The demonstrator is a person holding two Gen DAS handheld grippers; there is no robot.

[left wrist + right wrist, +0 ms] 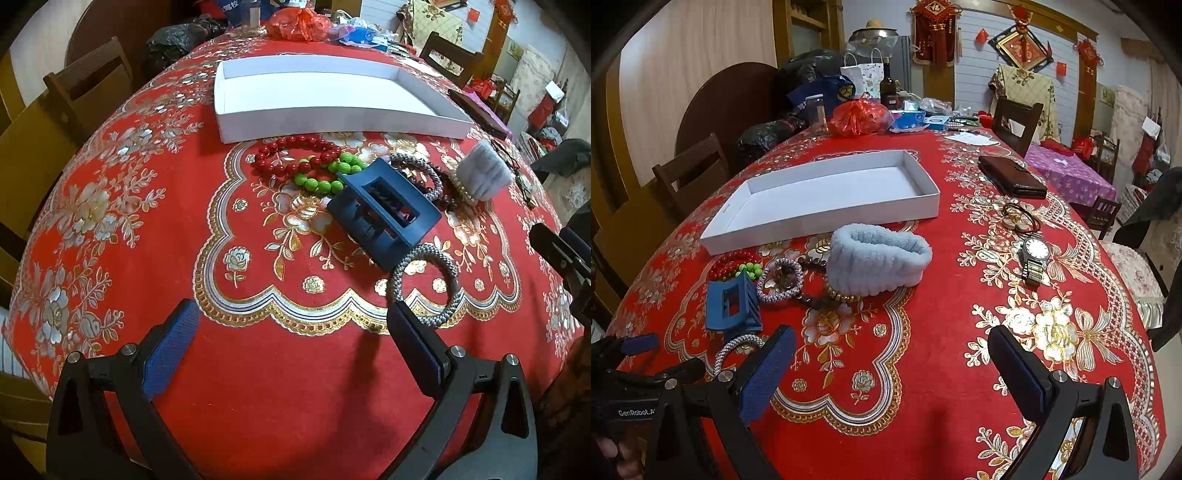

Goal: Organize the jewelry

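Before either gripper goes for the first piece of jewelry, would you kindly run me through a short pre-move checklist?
1. Left gripper open and holding nothing: ok.
2. Right gripper open and holding nothing: ok.
3. Shallow white cardboard tray holds nothing and is unobstructed: ok.
4. Grey braided hair tie lies apart from the pile, nearest the left gripper: ok.
5. Red bead bracelet free of the green bead bracelet: not ok, they overlap.
6. Silver wristwatch with metal band lies alone on the red floral tablecloth: ok.

Left hand-held gripper, right hand-held gripper: jaws spread.
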